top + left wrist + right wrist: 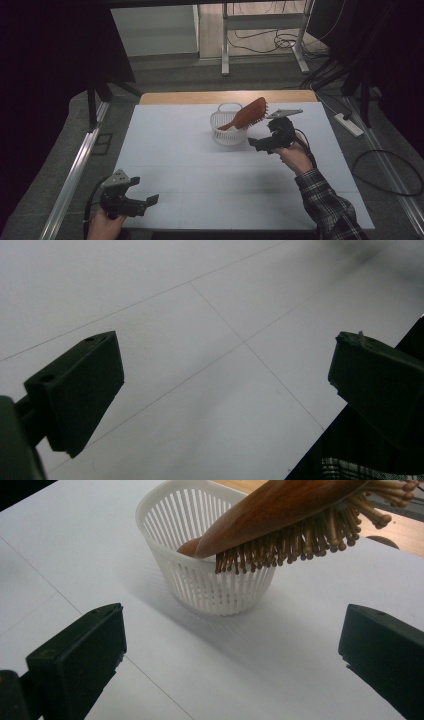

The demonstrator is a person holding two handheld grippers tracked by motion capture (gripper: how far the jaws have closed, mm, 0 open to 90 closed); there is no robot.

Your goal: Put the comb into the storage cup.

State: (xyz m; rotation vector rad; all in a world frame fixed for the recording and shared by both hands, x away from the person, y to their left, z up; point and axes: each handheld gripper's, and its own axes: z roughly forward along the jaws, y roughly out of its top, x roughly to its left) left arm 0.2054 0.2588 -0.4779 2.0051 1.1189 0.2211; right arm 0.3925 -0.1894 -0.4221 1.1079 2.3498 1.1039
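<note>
Your right gripper [260, 145] hovers beside the basket [227, 131] holding the hairbrush [248, 114]; both grippers' jaws stand apart, left gripper [150, 201] too.

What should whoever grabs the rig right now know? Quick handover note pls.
Left hand-held gripper: open, holding nothing, over the near-left corner of the white table.
Right hand-held gripper: open, holding nothing, just on the near side of the white basket.
Wooden hairbrush: handle end down inside the basket, bristled head leaning out over the rim, bristles facing down.
Done: brush appears placed in the basket and released.
Left: probably nothing but pulling the right gripper away; check that the brush sits stable.
</note>
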